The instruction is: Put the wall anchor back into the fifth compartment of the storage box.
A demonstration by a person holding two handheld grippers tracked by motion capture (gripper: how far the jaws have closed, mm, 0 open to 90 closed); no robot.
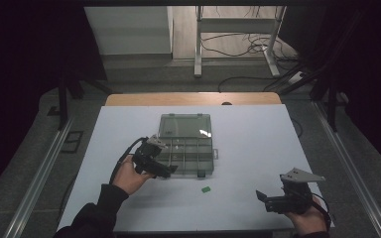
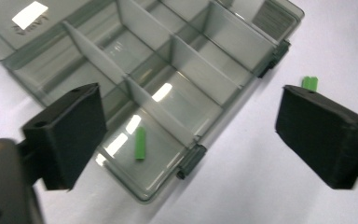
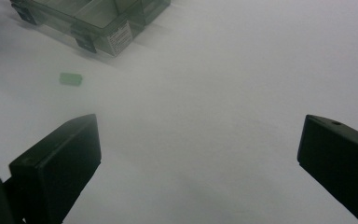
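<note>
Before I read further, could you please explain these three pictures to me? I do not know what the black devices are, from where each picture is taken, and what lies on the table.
A person sits at a white table and holds a hand tool with two black jaws in each hand: the left gripper and the right gripper.

The high view looks down from above the person. The other two pictures come from small cameras on the grippers, looking out between their own jaws.

On the table lies a clear box with its lid open and dividers inside. One green piece lies in a corner compartment, below the left gripper. A second green piece lies on the table in front of the box.

Both grippers stand open and hold nothing.
</note>
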